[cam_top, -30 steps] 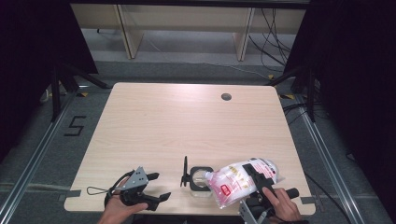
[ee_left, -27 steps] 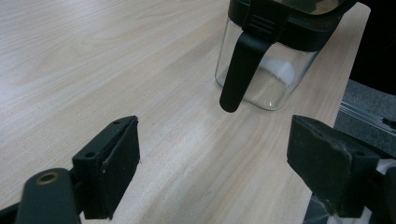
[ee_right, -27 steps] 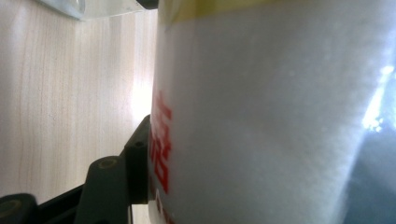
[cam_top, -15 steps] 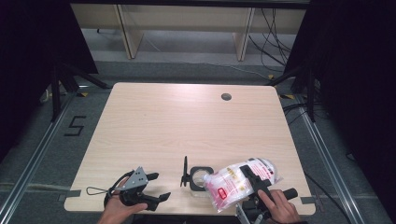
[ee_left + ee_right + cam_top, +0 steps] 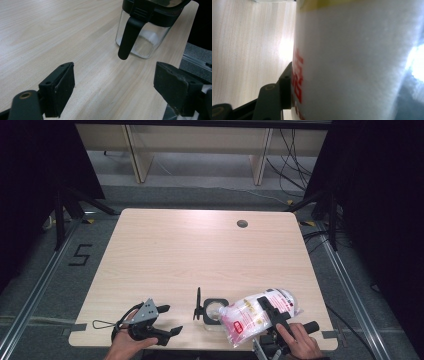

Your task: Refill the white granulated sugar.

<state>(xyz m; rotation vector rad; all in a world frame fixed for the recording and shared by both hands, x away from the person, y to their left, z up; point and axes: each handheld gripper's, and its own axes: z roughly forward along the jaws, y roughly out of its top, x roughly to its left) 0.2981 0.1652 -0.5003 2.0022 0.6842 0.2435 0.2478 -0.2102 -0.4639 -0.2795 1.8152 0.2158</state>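
A clear bag of white granules (image 5: 250, 316) with red print lies tilted in my right gripper (image 5: 272, 314), its mouth pointing left at a glass jar (image 5: 214, 312). The jar's black lid (image 5: 198, 304) stands flipped up on its left side. In the right gripper view the bag (image 5: 352, 62) presses against one black finger (image 5: 285, 86); the other finger is hidden behind it. My left gripper (image 5: 170, 319) rests open near the table's front edge, left of the jar. Along its jaws, my left gripper (image 5: 113, 82) faces the jar (image 5: 143, 40), where a little white powder lies on the bottom, with nothing between the jaws.
The jar and both hands are at the front edge of the light wooden table (image 5: 200, 250). A round cable hole (image 5: 242, 223) sits at the back right. Shelving legs and cables stand beyond the far edge, and metal rails run along the floor on both sides.
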